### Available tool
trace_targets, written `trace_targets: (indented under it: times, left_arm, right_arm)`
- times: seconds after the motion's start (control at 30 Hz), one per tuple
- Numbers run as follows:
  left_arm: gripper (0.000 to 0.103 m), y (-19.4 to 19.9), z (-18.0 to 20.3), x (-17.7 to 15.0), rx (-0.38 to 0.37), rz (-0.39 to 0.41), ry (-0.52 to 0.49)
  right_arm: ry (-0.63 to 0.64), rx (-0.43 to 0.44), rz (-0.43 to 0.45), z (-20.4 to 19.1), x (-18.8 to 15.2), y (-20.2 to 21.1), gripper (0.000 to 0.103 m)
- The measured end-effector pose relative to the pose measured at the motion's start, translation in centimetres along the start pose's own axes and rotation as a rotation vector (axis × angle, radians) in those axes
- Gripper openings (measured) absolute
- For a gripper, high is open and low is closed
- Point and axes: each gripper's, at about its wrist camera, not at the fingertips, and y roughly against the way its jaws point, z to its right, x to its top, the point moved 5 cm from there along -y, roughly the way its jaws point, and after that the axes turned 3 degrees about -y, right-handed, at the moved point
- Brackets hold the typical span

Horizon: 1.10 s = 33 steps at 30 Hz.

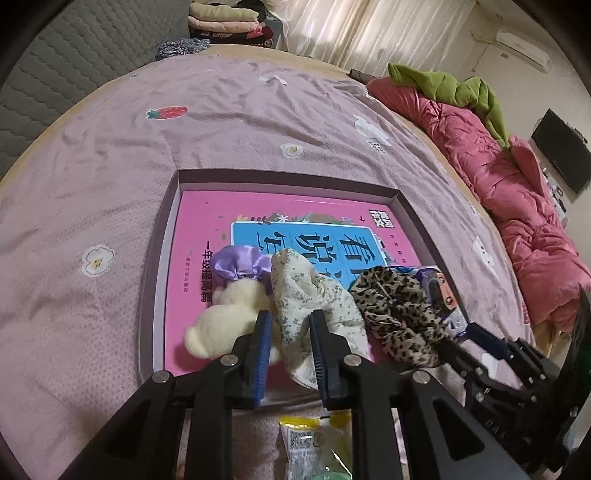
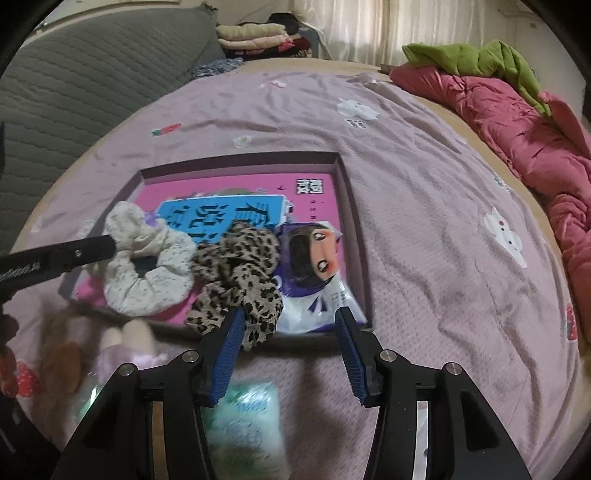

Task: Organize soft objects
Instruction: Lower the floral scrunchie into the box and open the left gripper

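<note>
A shallow box on the bed holds a pink book. On the book lie a cream plush toy with a lilac satin cap, a white floral scrunchie, a leopard-print scrunchie and a packet with a cartoon face. My left gripper stands slightly open with the floral scrunchie loose between its fingers. My right gripper hangs open over the box's near rim. Its left finger brushes the leopard scrunchie, and nothing is gripped.
The bed has a lilac sheet. A pink quilt and a green cloth lie along its right side. Near the front lie a yellow packet, a pale green pack and blurred plush toys. Folded clothes are stacked far back.
</note>
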Motion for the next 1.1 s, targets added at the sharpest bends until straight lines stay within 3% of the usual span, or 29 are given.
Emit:
trace_targets:
  times: [0.3, 1.1]
  left_arm:
    - [0.021, 0.0, -0.9, 1.6, 0.011, 0.031, 0.005]
    - [0.022, 2.0, -0.6, 0.1, 0.014, 0.031, -0.014]
  right_arm:
    - [-0.022, -0.031, 0.002, 1.2, 0.5, -0.8, 0.053]
    - [-0.063, -0.027, 0.041, 2.1, 0.5, 1.8, 0.057]
